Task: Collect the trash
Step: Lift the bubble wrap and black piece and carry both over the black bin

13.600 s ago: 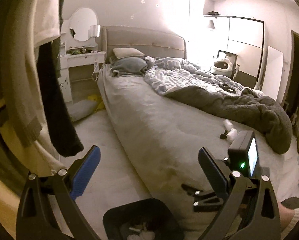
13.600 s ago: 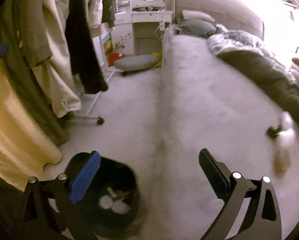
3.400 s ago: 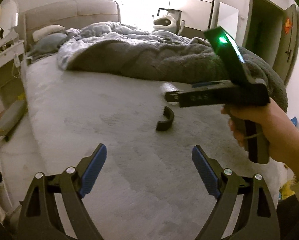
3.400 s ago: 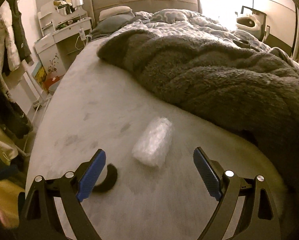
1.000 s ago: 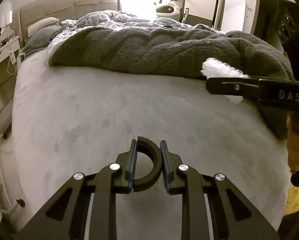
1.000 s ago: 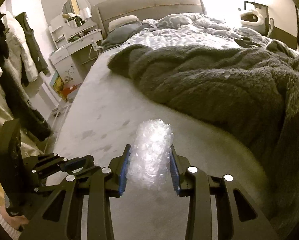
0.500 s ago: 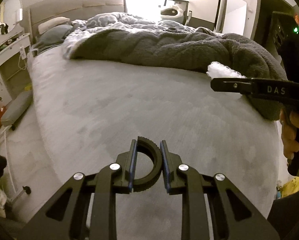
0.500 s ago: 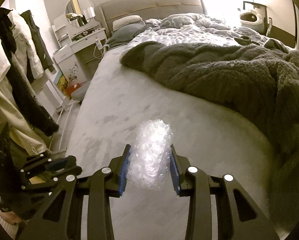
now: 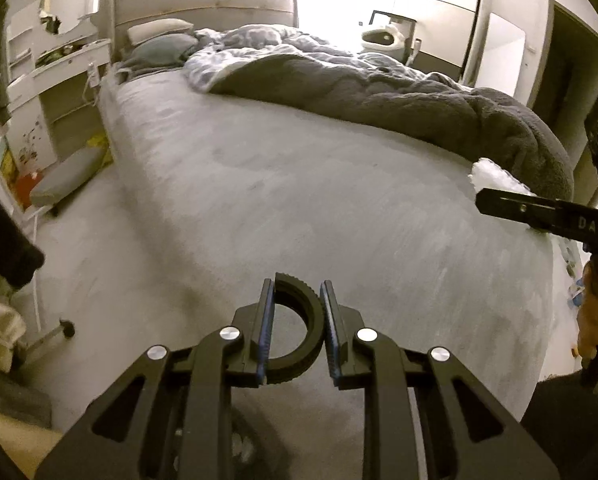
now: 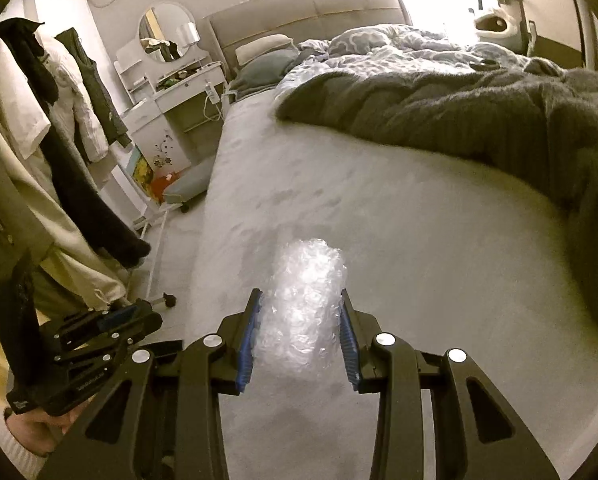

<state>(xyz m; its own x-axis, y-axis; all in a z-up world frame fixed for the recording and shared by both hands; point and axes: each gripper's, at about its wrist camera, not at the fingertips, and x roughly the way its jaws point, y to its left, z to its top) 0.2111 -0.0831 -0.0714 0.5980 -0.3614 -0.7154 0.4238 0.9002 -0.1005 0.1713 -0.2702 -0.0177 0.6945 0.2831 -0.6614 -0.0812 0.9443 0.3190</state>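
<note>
My left gripper [image 9: 297,320] is shut on a black C-shaped ridged plastic piece [image 9: 303,336], held above the bed's near left edge. My right gripper [image 10: 301,320] is shut on a roll of clear bubble wrap [image 10: 303,308], held above the grey bed sheet [image 10: 399,220]. The right gripper also shows in the left wrist view [image 9: 539,208] at the right, with the bubble wrap [image 9: 495,176] sticking out. The left gripper shows at the lower left of the right wrist view [image 10: 111,320]. A dark round shape under the left gripper [image 9: 255,448] is mostly hidden; I cannot tell what it is.
A dark fluffy blanket [image 10: 479,112] and a patterned duvet [image 9: 259,44] cover the bed's far side. A clothes rack with hanging garments [image 10: 59,140] stands left of the bed. A white dressing table with a round mirror [image 10: 171,80] and a grey stool [image 9: 67,176] are beyond it.
Both grippers have moved left toward the bed's left edge and the floor, each still holding its item. More floor and the clothes rack have come into view.
</note>
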